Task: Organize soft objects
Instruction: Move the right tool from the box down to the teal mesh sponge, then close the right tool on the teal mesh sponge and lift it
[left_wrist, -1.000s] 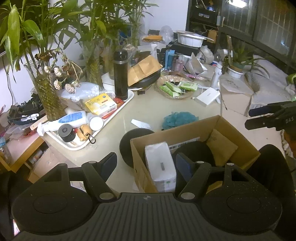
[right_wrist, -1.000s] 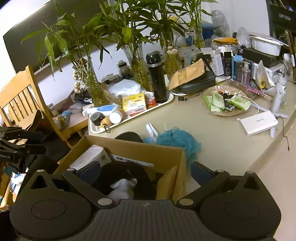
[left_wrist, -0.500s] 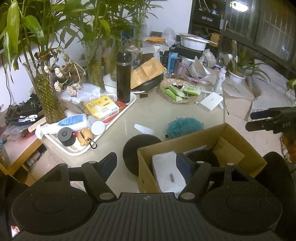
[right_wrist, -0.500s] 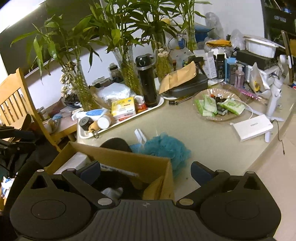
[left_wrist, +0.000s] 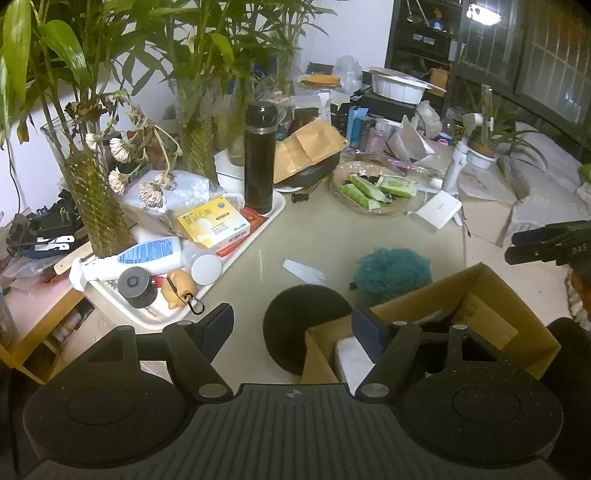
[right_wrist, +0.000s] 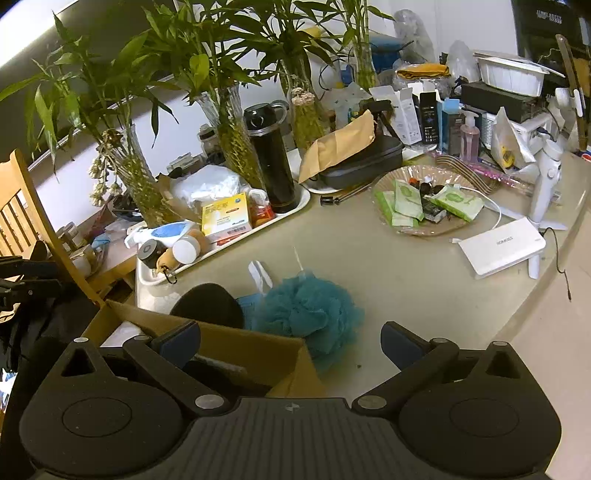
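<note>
Both open grippers advanced past cardboard box (left_wrist: 436, 295) toward teal loofah (right_wrist: 310, 306).

You see a teal bath pouf (right_wrist: 308, 306) and a black round sponge (left_wrist: 295, 325). The cardboard box (right_wrist: 236, 345) is brown, the table (right_wrist: 388, 280) beige.

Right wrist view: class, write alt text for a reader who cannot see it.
The open right gripper hangs over a teal mesh bath pouf and a round black sponge lying on a beige table beside an open brown cardboard box. Behind stand a cluttered white tray and bamboo vases.
</note>
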